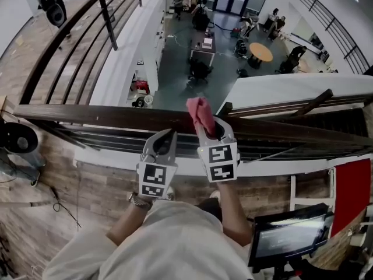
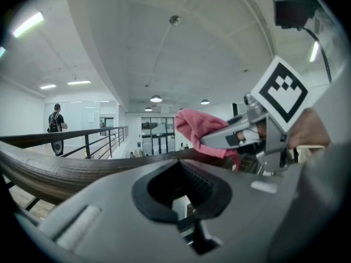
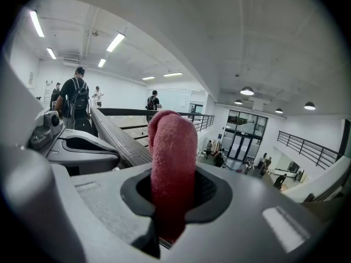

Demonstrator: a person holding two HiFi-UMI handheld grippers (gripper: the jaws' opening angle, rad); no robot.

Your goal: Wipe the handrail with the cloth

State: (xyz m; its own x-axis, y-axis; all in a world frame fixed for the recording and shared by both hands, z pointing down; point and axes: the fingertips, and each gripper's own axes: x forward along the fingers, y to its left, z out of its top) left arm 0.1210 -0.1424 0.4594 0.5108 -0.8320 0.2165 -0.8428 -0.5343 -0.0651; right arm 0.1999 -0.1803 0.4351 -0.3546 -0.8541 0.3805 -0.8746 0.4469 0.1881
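A dark wooden handrail crosses the head view from left to right, just in front of both grippers. My right gripper is shut on a red cloth, which sticks up past its tips over the rail's top. In the right gripper view the cloth stands rolled between the jaws, with the handrail running off to the left behind it. My left gripper is shut with nothing in it, close to the rail's near side and just left of the right one. The left gripper view shows the handrail and the cloth.
Beyond the rail is a drop to a lower floor with desks, people and a round table. A second railing runs away at the left. A red panel and a screen stand at my right. People walk behind.
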